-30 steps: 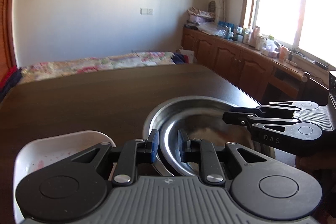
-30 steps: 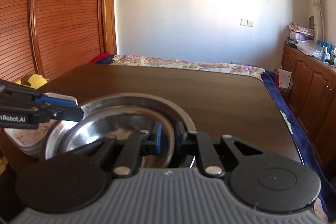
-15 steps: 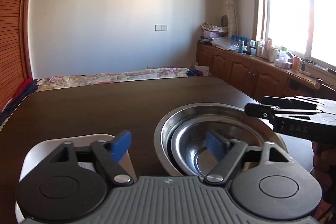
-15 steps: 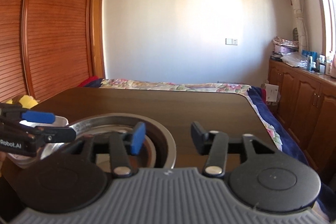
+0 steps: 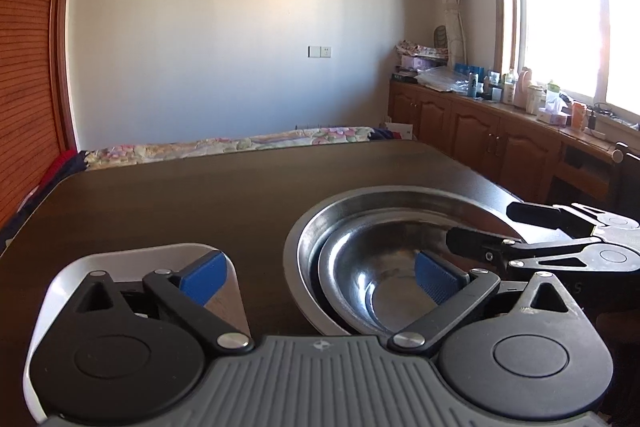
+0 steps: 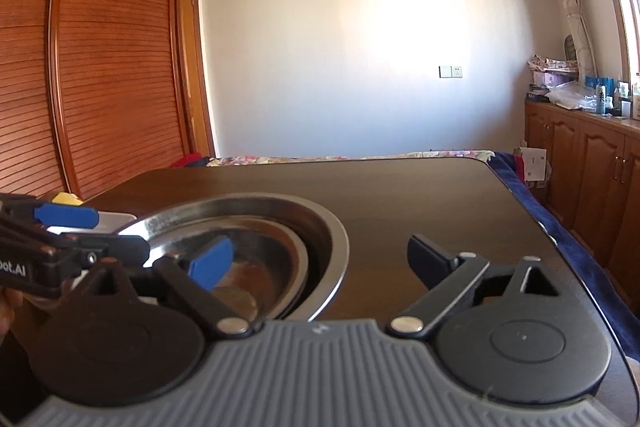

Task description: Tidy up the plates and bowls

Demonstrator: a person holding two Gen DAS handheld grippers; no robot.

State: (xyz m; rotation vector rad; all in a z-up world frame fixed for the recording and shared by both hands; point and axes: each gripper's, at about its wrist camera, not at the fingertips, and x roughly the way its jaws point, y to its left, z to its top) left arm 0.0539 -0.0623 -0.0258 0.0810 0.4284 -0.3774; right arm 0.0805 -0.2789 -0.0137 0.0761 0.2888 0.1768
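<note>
L gripper (image 5: 320, 277) and R gripper (image 6: 320, 259) both spread wide, holding nothing. Small bowl (image 5: 384, 279) nested in big bowl (image 5: 320, 223), table (image 5: 200, 203) at 5 o'clock; white dish (image 5: 56, 291) at 7. Nesting probably saves space

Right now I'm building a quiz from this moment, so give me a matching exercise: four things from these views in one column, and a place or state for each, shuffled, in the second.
Things
1. small steel bowl
2. large steel bowl
3. white tray
4. left gripper

Places or states
A. open, holding nothing
B. nested inside another bowl
C. on the table, to the left of the bowls
D. on the table, holding a smaller bowl

Pairs: 1-B, 2-D, 3-C, 4-A
</note>
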